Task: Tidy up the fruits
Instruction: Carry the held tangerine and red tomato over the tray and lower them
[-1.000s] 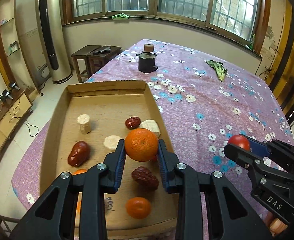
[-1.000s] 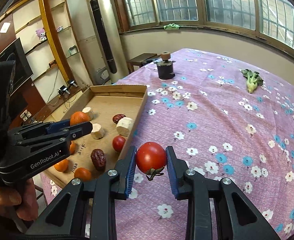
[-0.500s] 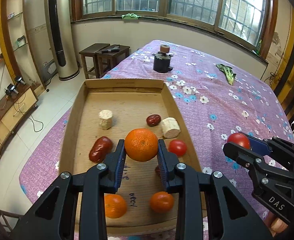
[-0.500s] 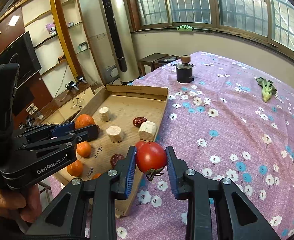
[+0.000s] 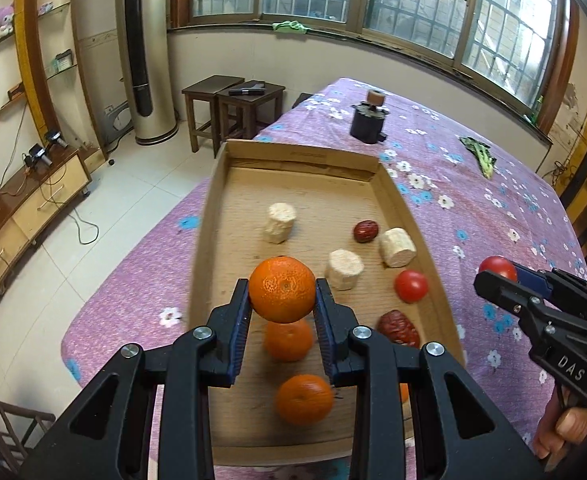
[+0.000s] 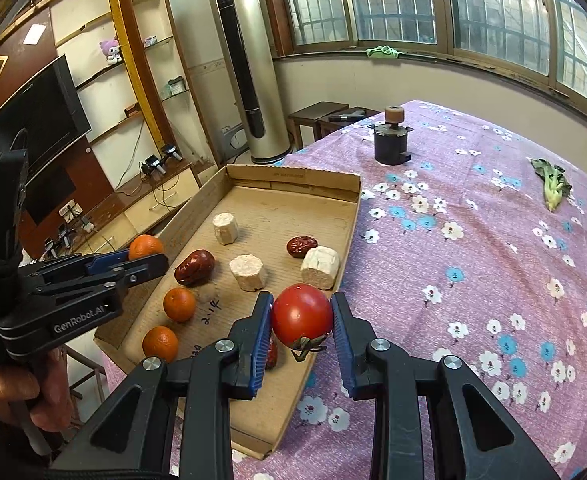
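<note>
Purple flowered tablecloth (image 6: 473,248) under a shallow cardboard tray (image 5: 293,168): the left gripper (image 5: 282,305) clamps a round orange mandarin (image 5: 282,289) above the tray's two mandarins, the right gripper (image 6: 302,322) grips a red tomato (image 6: 301,315) over the tray's near edge. Both look mid-carry; next, lower and release beside like fruit.

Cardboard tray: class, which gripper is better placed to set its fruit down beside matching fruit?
Probably the left gripper: its orange hangs directly above two oranges in the cardboard tray. The right gripper's tomato hangs at the tray's edge.
</note>
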A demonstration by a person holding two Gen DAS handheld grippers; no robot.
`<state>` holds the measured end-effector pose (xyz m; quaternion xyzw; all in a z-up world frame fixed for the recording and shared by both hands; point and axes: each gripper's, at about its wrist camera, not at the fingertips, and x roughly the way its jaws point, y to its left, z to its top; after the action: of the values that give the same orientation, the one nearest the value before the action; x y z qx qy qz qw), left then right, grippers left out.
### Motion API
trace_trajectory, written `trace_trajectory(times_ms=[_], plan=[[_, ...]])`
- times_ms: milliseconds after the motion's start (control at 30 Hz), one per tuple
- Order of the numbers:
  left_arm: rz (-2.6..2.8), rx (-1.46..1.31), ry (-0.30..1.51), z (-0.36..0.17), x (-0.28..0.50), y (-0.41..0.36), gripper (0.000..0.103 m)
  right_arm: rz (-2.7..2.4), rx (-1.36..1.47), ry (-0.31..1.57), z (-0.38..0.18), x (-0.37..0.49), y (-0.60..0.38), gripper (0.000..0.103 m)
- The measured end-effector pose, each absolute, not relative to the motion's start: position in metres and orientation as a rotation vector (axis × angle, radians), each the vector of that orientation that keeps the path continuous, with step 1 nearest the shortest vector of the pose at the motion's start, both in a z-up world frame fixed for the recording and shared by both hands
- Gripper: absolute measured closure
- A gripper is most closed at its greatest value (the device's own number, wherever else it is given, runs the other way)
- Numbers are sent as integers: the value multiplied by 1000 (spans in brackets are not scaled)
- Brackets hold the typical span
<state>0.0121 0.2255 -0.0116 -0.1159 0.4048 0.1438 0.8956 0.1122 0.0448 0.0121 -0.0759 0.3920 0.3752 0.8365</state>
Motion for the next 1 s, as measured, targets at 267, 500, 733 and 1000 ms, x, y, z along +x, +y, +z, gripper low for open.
trace_trajectory(times_ms=[267, 500, 733, 1000], plan=[[306, -256, 862, -20, 3, 238, 75, 831, -163, 850, 4, 115, 63, 73], [273, -257, 903, -31, -8, 232, 75, 872, -192, 860, -4, 111, 85, 73], [270, -256, 923, -38, -6, 233, 75, 897, -222, 888, -19, 112, 108, 73], [267, -252, 950, -50, -3, 232, 75, 896, -245, 916, -32, 116, 121, 73]])
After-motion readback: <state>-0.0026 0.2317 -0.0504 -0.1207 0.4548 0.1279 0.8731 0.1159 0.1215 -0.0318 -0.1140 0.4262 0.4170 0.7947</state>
